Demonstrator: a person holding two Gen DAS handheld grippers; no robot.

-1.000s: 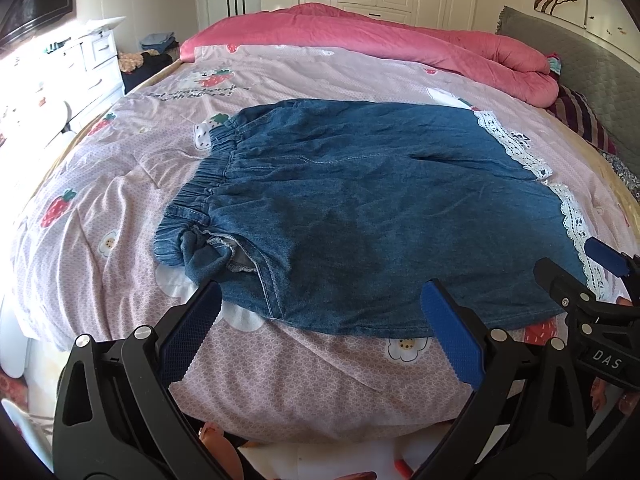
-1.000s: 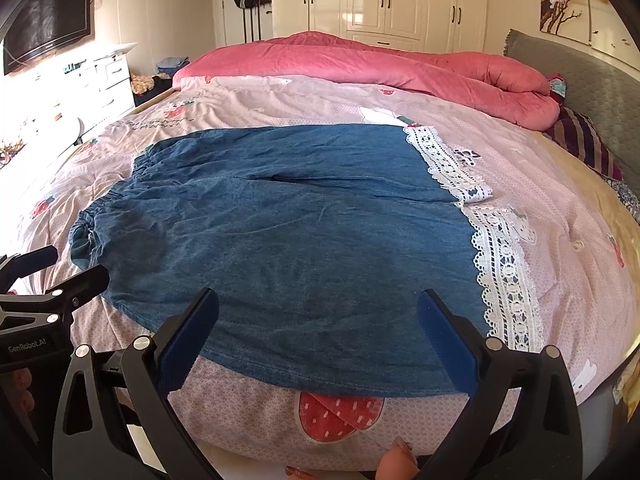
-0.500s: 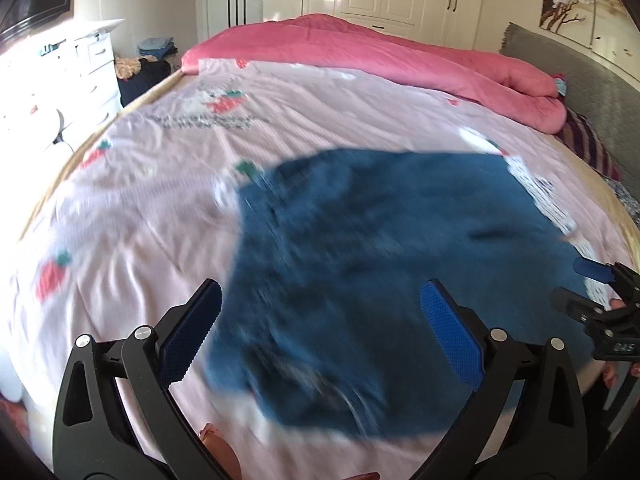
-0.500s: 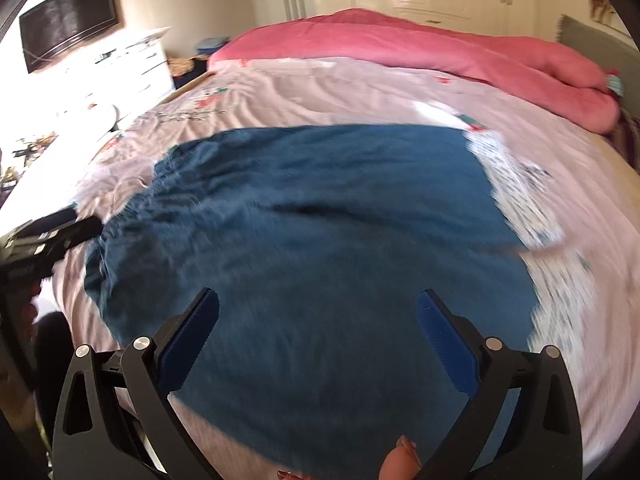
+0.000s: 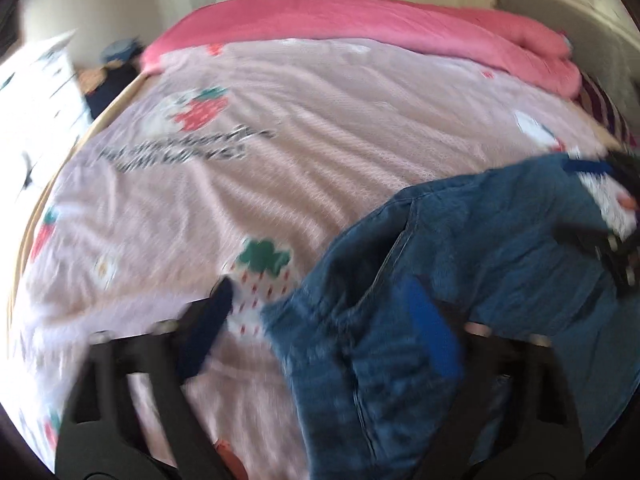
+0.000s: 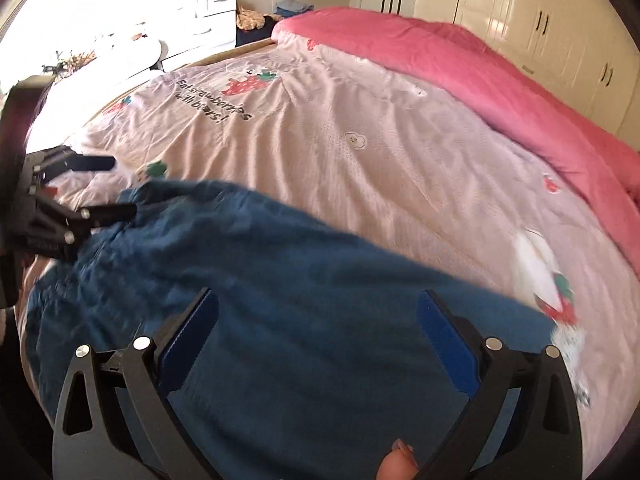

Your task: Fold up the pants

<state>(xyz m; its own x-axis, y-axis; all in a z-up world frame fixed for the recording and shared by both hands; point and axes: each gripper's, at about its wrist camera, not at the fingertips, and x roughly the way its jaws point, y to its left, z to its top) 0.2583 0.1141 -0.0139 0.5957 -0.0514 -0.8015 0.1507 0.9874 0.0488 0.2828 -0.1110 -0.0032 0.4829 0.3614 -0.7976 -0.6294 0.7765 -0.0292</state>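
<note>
Jaws of both grippers, left [image 5: 320,328] and right [image 6: 318,320], wide apart, empty, over rumpled denim pants [image 6: 280,300] on the bed [image 6: 360,120].

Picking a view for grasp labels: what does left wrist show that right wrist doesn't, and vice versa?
Left wrist only: its own open left gripper, one finger over bunched denim, and a seam in the pants; heavy blur.

Right wrist only: the open right gripper above flat denim, white drawers, wardrobe doors, readable quilt lettering.

Both: the pants, pink blanket, strawberry quilt, each other's gripper at frame edge.
</note>
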